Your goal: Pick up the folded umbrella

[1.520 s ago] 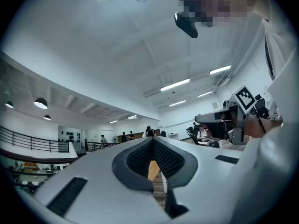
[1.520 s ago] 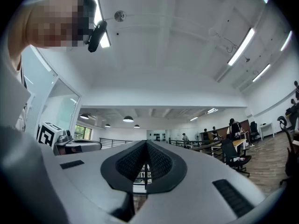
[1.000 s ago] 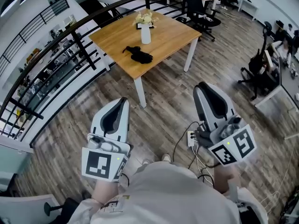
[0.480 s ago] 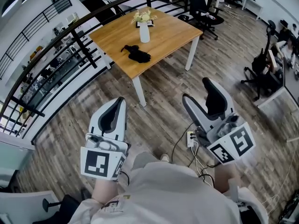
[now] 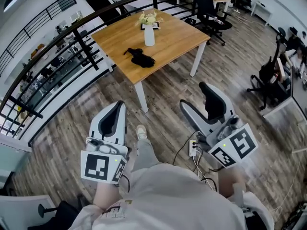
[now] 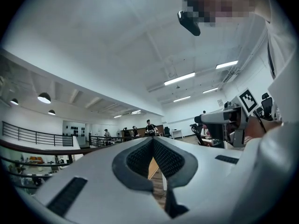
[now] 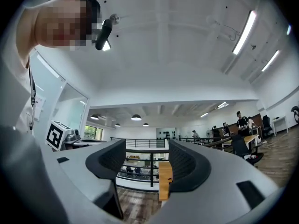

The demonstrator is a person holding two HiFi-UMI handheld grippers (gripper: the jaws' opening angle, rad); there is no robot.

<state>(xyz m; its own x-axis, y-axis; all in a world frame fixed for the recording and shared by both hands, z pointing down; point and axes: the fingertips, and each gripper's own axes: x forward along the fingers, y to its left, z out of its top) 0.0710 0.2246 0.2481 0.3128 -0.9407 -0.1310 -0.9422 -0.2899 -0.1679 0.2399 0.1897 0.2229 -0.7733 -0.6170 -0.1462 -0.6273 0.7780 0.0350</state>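
The folded black umbrella (image 5: 141,57) lies on a wooden table (image 5: 168,40) several steps ahead, beside a white vase with flowers (image 5: 149,32). Both grippers hover over the floor, far short of the table. My left gripper (image 5: 118,107) is shut, its dark pads (image 6: 140,158) meeting with nothing between them. My right gripper (image 5: 195,96) is open and empty, and between its pads (image 7: 187,160) I see the table's corner (image 7: 164,178) and a railing.
A black curved railing (image 5: 72,32) runs along the left behind the table. Office chairs (image 5: 208,8) stand beyond it and a desk area (image 5: 278,75) is at the right. A power strip with cables (image 5: 193,150) lies on the plank floor by the person's foot (image 5: 141,131).
The right gripper's jaws have gone from shut to open. Both grippers have sunk a little in the view, and a foot has stepped forward between them.
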